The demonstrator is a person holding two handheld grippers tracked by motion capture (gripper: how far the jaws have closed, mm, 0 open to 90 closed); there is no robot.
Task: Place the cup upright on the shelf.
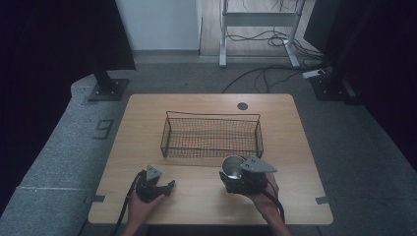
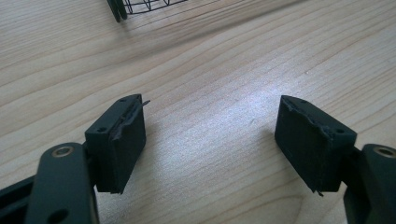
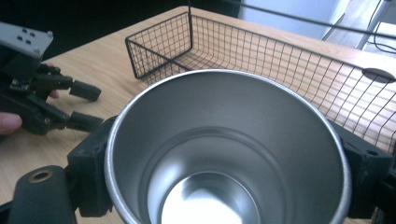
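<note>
Steel is what the right tool (image 1: 235, 173) holds: a shiny metal cup (image 1: 232, 166), clamped between its two black jaws, one jaw on each side of the cup's wall. In the right gripper view the cup (image 3: 229, 154) faces the camera mouth-first, empty inside, its bottom bright with reflected light. From above, the cup sits just in front of the near wall of the wire basket (image 1: 212, 134), close to that wall's right end, over the wooden table (image 1: 147, 113). Whether the cup's base touches the table I cannot tell.

The left tool (image 1: 166, 187) rests low near the table's front edge, well apart from the cup. Its jaws stand wide apart with nothing between them; the left gripper view shows bare wood in the gap and a corner of the basket (image 2: 140, 5) farther off.

By my reading, the step in hand is carrying the cup toward the basket, with the grasp already made and the drop not yet done. The next move would call for lifting the cup above the basket's near rim, bringing it forward over the mesh floor, lowering it and only then spreading the jaws. The rim is the thing to watch: the cup's bottom could catch on the wire if it is carried too low.
</note>
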